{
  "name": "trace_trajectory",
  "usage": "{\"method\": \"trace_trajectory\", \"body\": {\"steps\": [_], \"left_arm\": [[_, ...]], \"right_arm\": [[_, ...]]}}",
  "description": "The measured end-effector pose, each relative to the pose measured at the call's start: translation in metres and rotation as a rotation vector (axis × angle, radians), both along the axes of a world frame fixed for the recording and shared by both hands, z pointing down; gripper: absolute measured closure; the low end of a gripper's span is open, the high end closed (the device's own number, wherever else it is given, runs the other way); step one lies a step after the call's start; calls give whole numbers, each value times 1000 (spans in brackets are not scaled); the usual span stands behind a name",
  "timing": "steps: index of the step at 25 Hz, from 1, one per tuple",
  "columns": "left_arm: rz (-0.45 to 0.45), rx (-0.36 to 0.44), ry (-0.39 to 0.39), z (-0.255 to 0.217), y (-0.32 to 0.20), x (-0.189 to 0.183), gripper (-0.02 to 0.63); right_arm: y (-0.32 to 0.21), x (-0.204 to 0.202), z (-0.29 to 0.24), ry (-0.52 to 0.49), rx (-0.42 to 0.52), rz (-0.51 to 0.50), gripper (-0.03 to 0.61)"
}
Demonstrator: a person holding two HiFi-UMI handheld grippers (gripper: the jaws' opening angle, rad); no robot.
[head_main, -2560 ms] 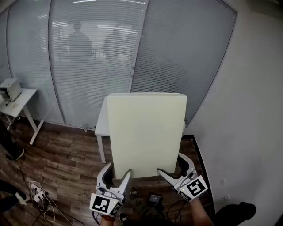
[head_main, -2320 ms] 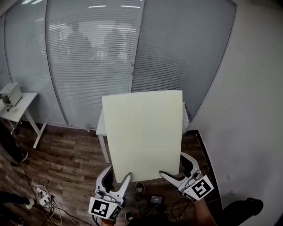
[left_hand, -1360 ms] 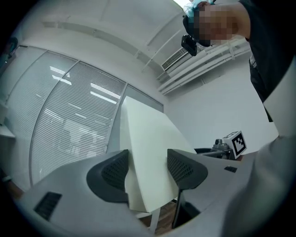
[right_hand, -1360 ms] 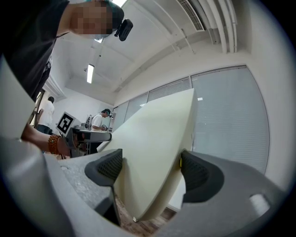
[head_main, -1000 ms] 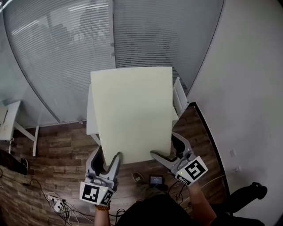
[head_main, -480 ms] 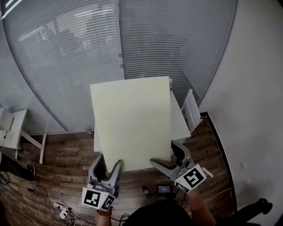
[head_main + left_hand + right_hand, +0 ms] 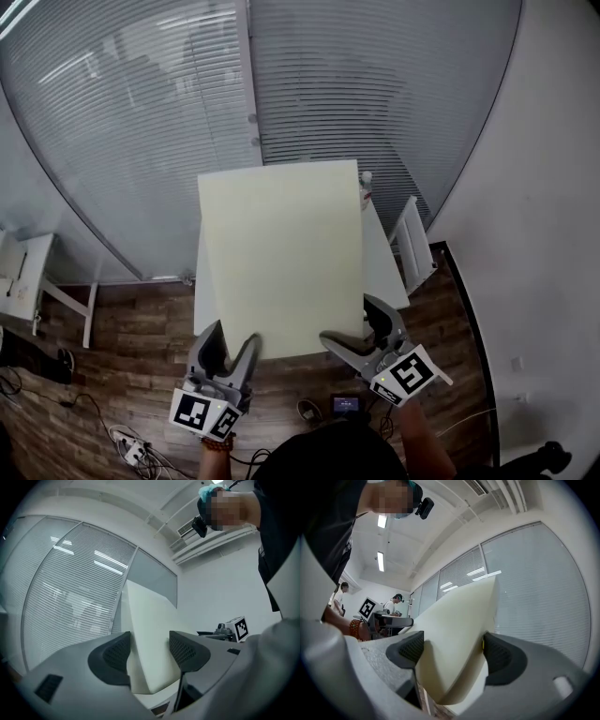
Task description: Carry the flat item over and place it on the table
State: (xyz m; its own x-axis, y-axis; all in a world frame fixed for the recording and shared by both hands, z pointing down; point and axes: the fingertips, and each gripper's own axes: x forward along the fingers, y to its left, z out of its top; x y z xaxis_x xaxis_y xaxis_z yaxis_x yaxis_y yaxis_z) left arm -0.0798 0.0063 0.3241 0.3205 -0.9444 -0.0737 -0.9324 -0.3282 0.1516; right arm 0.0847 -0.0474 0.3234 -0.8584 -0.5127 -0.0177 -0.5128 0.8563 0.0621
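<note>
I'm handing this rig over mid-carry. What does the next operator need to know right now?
Grippers: the left gripper is shut on the near-left corner of the board; the right gripper is shut on its near-right corner.
Things: the board is held over the white table and hides most of it; its near edge overhangs toward you.
Done: the board has reached the table.
Left: lower it flat, open both jaws, pull back.
</note>
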Motion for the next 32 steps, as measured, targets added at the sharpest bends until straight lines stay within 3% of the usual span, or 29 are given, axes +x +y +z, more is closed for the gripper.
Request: {"method": "trace_trajectory", "body": {"steps": [11, 18, 32], "left_arm": [[-24, -20, -5, 14, -47, 4, 357], [-68, -64, 4, 27, -41, 13, 357], [-46, -95, 27, 51, -58, 11, 357]], "right_arm": [[-54, 2, 13, -8, -2, -52, 187], [-56, 8, 26, -9, -41, -106, 187], [-66, 10, 44, 1, -39, -69, 187]]}}
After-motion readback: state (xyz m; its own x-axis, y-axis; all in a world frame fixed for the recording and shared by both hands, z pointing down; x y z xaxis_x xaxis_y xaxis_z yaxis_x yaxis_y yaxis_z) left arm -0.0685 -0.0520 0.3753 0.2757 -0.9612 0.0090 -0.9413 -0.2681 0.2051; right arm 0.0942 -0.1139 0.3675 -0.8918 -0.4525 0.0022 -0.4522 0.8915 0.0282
